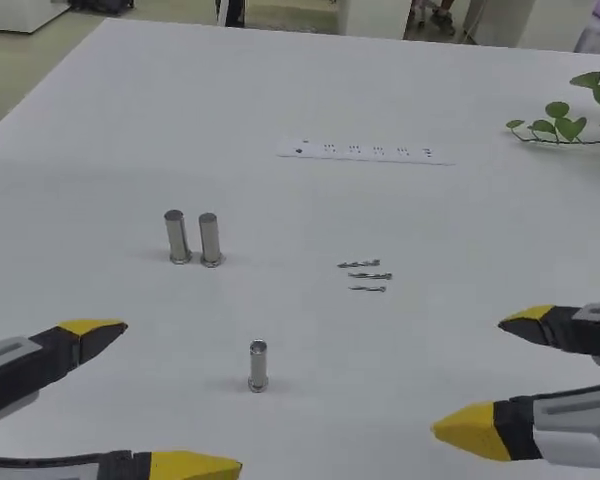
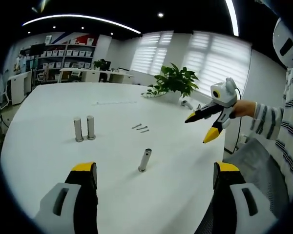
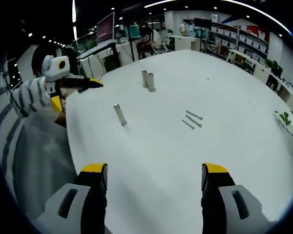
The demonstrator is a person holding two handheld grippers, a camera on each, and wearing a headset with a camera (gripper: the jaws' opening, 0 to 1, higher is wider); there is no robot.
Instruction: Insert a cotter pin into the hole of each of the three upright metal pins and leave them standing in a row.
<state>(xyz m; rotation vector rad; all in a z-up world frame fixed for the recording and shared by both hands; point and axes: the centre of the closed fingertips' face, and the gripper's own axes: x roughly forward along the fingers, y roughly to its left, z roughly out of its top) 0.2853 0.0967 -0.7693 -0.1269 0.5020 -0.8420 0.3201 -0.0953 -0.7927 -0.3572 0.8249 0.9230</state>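
Three upright metal pins stand on the white table (image 1: 310, 90): two side by side at the left (image 1: 178, 237) (image 1: 211, 240), and a shorter one (image 1: 258, 365) alone nearer the front. Three small cotter pins (image 1: 366, 275) lie flat in a stack to the right of centre. My left gripper (image 1: 145, 395) is open at the lower left, its yellow-tipped jaws wide apart with nothing between them. My right gripper (image 1: 490, 375) is open at the lower right, also holding nothing. In the left gripper view the pins (image 2: 84, 128) (image 2: 145, 160) and cotter pins (image 2: 141, 128) lie ahead.
A white power strip (image 1: 365, 152) lies at the back of the table. A leafy green plant (image 1: 580, 115) reaches in at the far right edge. The front table edge lies just below both grippers.
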